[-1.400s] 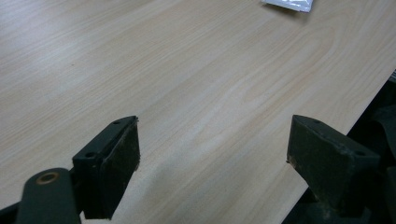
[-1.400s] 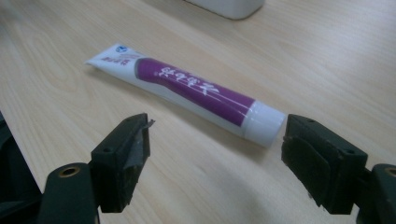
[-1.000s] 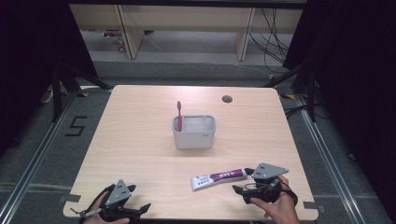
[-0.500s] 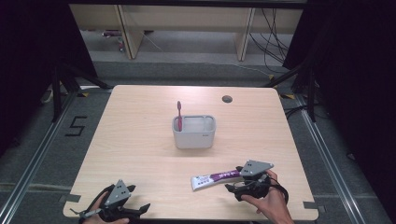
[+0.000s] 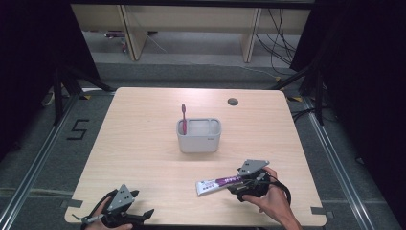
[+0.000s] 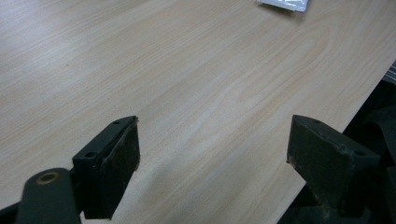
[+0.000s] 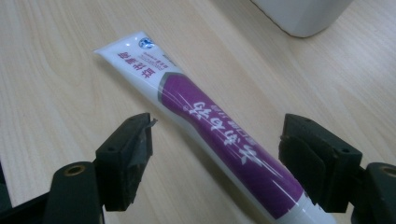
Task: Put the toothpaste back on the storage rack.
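My left gripper (image 5: 136, 216) sits right at the table's (image 5: 143, 143) near edge, jaws wide with just bare wood between them. My right gripper (image 7: 217, 161) is spread wide too, straddling the toothpaste tube (image 7: 210, 126) without touching it; the tube lies flat, running away from me. Beyond it is open tabletop, then the grey holder (image 5: 199, 135) with a toothbrush (image 5: 183, 117).

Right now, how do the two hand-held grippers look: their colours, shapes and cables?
Both are black. The left gripper and the right gripper each carry a grey three-cornered plate with small holes on top, and thin black cables loop around them. In the gripper views, each has two blocky black jaws with flat dark pads and round holes at the arm joints. No sleeves are visible.
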